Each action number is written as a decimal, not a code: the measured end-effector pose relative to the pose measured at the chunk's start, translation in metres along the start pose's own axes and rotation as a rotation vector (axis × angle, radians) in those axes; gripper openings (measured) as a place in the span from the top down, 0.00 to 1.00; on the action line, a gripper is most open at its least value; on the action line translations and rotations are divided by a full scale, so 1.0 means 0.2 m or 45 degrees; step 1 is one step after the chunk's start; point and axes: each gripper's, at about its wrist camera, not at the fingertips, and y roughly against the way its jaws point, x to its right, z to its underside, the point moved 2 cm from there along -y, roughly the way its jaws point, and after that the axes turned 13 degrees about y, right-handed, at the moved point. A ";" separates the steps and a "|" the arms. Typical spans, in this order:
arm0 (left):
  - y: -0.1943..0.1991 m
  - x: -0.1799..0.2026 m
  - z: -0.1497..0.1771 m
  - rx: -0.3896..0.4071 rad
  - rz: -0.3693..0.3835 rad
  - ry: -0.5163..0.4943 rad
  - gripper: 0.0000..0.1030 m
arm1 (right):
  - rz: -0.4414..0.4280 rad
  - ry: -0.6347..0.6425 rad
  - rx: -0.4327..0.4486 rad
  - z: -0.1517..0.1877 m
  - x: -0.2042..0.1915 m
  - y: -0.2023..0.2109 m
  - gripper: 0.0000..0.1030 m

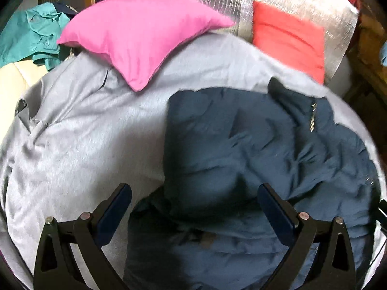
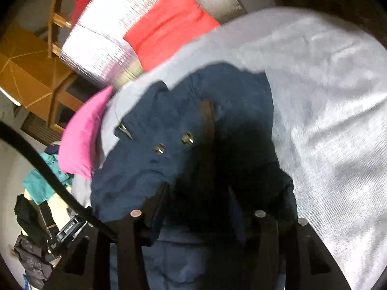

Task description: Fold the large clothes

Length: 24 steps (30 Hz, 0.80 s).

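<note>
Navy puffy jacket lies under our left hand-held gripper, jaws wide apart; the right hand-held gripper looks half-open on cloth, so we smooth before folding.

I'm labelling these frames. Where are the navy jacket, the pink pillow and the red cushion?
navy jacket (image 1: 241, 140): left wrist view, on its quilted middle.
pink pillow (image 1: 135, 36): left wrist view, on its broad face.
red cushion (image 1: 287, 38): left wrist view, on its front face.

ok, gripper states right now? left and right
Left gripper: open, over the jacket, holding nothing.
Right gripper: part open, jacket fabric between the jaws; grip cannot be told.
</note>
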 end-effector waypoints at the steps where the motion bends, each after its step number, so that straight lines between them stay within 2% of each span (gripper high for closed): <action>1: -0.02 0.00 0.01 -0.020 -0.001 -0.005 0.00 | 0.011 0.010 0.001 0.00 -0.01 0.00 0.49; 3: -0.12 0.02 0.05 -0.105 -0.045 -0.046 0.00 | 0.067 0.001 -0.055 0.02 0.02 -0.05 0.47; 5: -0.21 0.02 0.10 -0.163 -0.068 -0.065 0.00 | 0.043 -0.023 -0.098 0.05 0.07 -0.09 0.47; 8: -0.18 0.02 0.06 -0.156 -0.056 -0.046 0.00 | 0.014 -0.041 -0.071 0.02 0.07 -0.02 0.47; 10: -0.10 0.00 0.02 -0.073 -0.055 -0.042 0.00 | -0.010 -0.050 -0.006 0.00 0.09 0.06 0.47; 12: -0.06 -0.01 -0.01 -0.035 -0.037 -0.020 0.00 | -0.023 -0.067 0.079 -0.03 0.13 0.15 0.47; 14: -0.03 -0.02 -0.02 -0.014 0.012 0.007 0.00 | -0.036 -0.094 0.111 -0.03 0.16 0.18 0.47; 16: -0.09 0.00 0.01 -0.061 -0.019 -0.028 0.00 | -0.037 -0.120 0.061 -0.02 0.18 0.13 0.47; 18: -0.21 0.03 0.06 -0.158 -0.093 -0.094 0.00 | 0.001 -0.134 -0.037 0.01 0.19 0.02 0.47; 19: -0.23 0.04 0.07 -0.170 -0.090 -0.096 0.00 | 0.005 -0.128 -0.051 0.02 0.20 0.01 0.47; 21: -0.18 0.04 0.07 -0.167 -0.070 -0.065 0.00 | 0.009 -0.117 -0.049 0.01 0.19 0.01 0.46; 24: -0.08 0.02 0.01 -0.092 -0.033 -0.040 0.00 | -0.029 -0.125 0.034 -0.02 0.20 0.11 0.45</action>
